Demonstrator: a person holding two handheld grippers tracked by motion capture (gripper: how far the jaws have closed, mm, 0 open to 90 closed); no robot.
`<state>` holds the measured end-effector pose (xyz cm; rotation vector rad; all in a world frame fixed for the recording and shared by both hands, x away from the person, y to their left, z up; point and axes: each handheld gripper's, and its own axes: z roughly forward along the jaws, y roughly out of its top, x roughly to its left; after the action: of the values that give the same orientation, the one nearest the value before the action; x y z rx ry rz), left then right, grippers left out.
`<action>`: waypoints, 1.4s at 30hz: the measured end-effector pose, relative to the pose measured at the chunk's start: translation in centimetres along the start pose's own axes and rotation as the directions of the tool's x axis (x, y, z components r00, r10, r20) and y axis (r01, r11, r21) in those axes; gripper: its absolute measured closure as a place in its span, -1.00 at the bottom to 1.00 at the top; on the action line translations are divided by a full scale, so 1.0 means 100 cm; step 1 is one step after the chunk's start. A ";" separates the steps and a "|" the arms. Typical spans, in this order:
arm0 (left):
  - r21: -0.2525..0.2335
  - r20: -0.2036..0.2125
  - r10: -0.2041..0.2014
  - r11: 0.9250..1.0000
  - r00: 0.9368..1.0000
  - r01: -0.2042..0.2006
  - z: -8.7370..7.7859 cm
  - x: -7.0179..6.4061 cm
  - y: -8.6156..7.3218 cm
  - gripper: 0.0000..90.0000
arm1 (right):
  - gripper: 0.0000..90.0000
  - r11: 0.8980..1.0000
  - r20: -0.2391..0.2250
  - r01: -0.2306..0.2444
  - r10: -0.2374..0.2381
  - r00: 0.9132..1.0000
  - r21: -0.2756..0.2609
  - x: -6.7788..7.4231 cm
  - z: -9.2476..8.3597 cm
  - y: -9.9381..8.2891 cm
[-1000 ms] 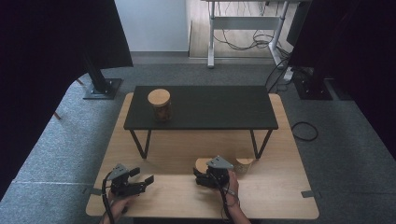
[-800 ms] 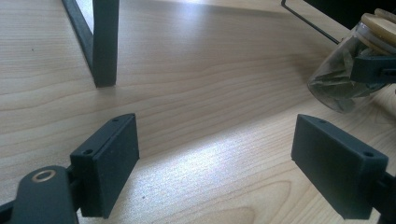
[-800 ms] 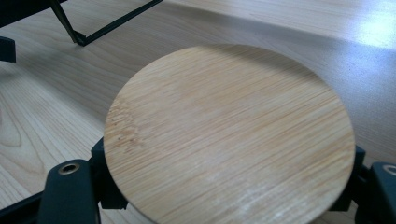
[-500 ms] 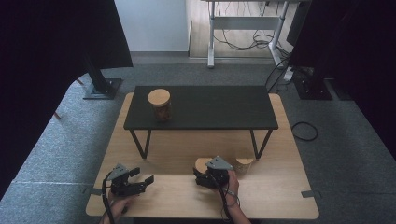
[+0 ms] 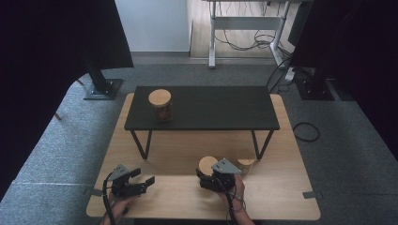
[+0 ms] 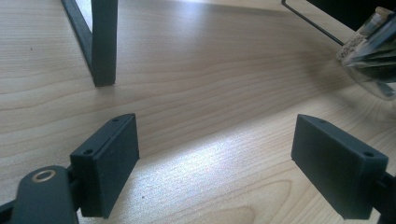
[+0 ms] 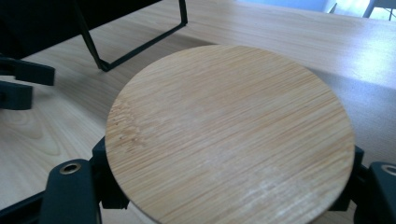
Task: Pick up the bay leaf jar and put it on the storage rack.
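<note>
Left to right, as seen in the high view:

Left gripper (image 5: 143, 183): held low over the near-left part of the wooden table (image 5: 281, 197); its jaws are spread wide, with nothing but bare wood between them in the left gripper view.

Room at left: open tabletop is seen ahead of the left gripper as far as the black leg (image 6: 103, 42) of the black bench (image 5: 211, 108); the table's near edge lies just behind the hand.

Far jar (image 5: 160, 105): stood on the left end of the black bench, closed by a round wooden lid, well apart from both grippers.

Right gripper (image 5: 209, 180): clenched on a jar with a round bamboo lid (image 7: 229, 135) at the near middle of the table; the jaws have just been closing, and the lid sits between the black pads.

Held jar: in the left gripper view its glass body (image 6: 373, 56) is seen tilted at the upper right.

Third lid (image 5: 246, 162): a round wooden top is seen just right of the right gripper, near the bench's right leg.

Room at right: bare wood runs from there to the table's right edge.

Writing: no brand or label can be read on anything.
</note>
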<state>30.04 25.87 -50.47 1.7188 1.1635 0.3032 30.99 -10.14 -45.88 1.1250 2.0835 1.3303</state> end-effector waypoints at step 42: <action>0.006 -0.012 0.010 1.000 1.000 -0.010 0.001 -0.002 0.000 -0.68 | -0.45 0.987 -0.137 0.126 -0.138 0.981 -0.097 0.000 -0.058 0.045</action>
<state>30.01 25.70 -50.44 1.7304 1.1661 0.3169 28.69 -12.32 -39.27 0.8615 2.1359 1.4601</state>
